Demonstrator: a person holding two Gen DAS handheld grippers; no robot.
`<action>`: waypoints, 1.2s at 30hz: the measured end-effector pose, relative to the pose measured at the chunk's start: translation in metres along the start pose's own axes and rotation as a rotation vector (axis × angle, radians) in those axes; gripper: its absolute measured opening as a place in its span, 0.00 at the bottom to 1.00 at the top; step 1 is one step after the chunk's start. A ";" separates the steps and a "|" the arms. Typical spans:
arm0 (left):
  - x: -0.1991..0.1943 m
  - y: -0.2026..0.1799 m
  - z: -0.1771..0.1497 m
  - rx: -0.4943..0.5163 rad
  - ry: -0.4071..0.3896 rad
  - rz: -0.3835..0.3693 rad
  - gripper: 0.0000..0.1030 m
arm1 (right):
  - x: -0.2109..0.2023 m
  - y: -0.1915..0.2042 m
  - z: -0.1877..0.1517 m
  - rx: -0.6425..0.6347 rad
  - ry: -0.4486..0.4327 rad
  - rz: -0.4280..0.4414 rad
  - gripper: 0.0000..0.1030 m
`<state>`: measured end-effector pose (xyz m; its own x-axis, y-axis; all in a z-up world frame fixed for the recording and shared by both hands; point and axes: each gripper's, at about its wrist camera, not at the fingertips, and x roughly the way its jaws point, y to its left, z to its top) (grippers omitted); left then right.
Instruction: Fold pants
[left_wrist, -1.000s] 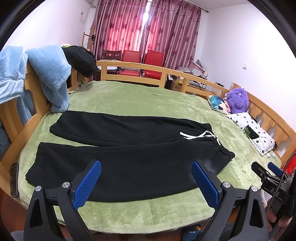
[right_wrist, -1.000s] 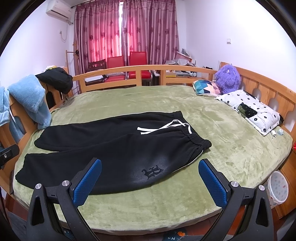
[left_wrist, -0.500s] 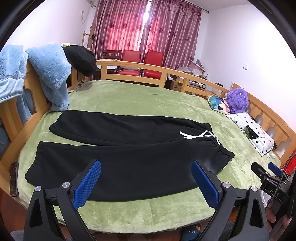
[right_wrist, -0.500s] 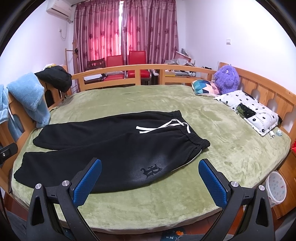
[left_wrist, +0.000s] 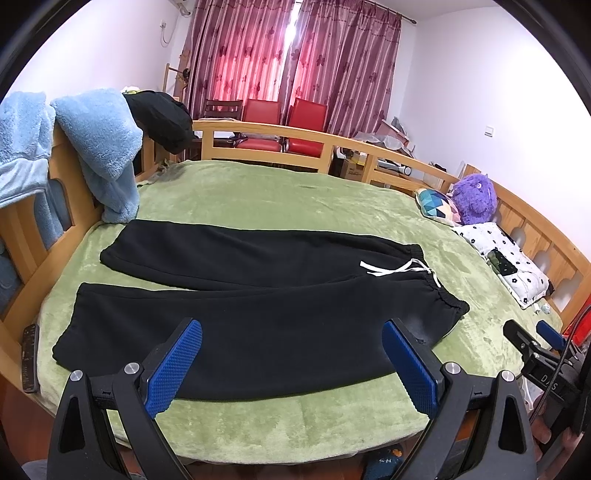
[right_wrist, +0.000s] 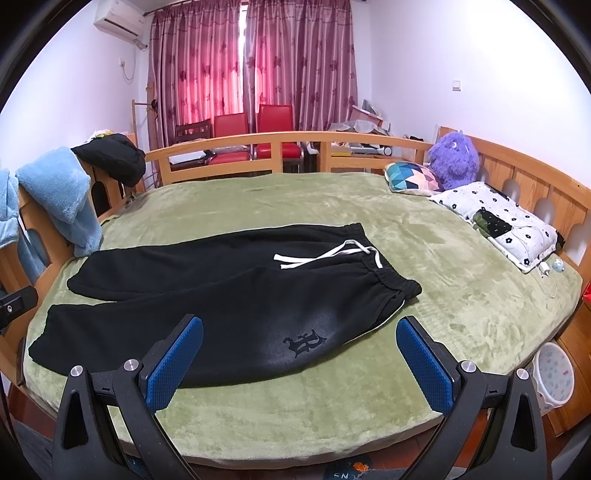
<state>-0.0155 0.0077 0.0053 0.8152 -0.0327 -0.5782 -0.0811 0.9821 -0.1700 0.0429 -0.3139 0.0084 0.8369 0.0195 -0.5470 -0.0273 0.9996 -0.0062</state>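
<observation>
Black pants (left_wrist: 258, 314) lie flat on the green bed cover, legs spread to the left, waistband with a white drawstring (left_wrist: 399, 267) to the right. They also show in the right wrist view (right_wrist: 221, 295), with a dark logo (right_wrist: 304, 341) near the front edge. My left gripper (left_wrist: 291, 363) is open and empty, held off the bed's near edge in front of the near leg. My right gripper (right_wrist: 299, 363) is open and empty, in front of the hip part. Neither touches the pants.
The bed (right_wrist: 461, 295) has a wooden rail all round. Blue towels (left_wrist: 99, 147) and a black garment (left_wrist: 162, 118) hang on the left rail. Pillows (right_wrist: 498, 225) and a purple plush (right_wrist: 456, 157) lie at the right. A remote (left_wrist: 30, 356) lies at the left edge. A white bin (right_wrist: 556, 374) stands on the floor.
Both views have shifted very slightly; the pants lie as before and both grippers stay open.
</observation>
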 end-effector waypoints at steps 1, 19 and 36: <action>0.000 0.000 0.000 -0.001 0.002 -0.003 0.96 | -0.001 0.000 0.000 0.001 -0.007 -0.002 1.00; 0.014 0.020 -0.002 -0.049 -0.003 0.046 0.96 | 0.008 0.001 -0.004 -0.015 -0.018 -0.013 1.00; 0.122 0.136 -0.069 -0.187 0.207 0.191 0.95 | 0.145 -0.040 -0.067 0.129 0.200 0.057 0.73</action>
<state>0.0338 0.1240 -0.1436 0.6430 0.0929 -0.7602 -0.3406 0.9237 -0.1752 0.1288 -0.3528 -0.1263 0.7109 0.0845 -0.6982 0.0093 0.9915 0.1295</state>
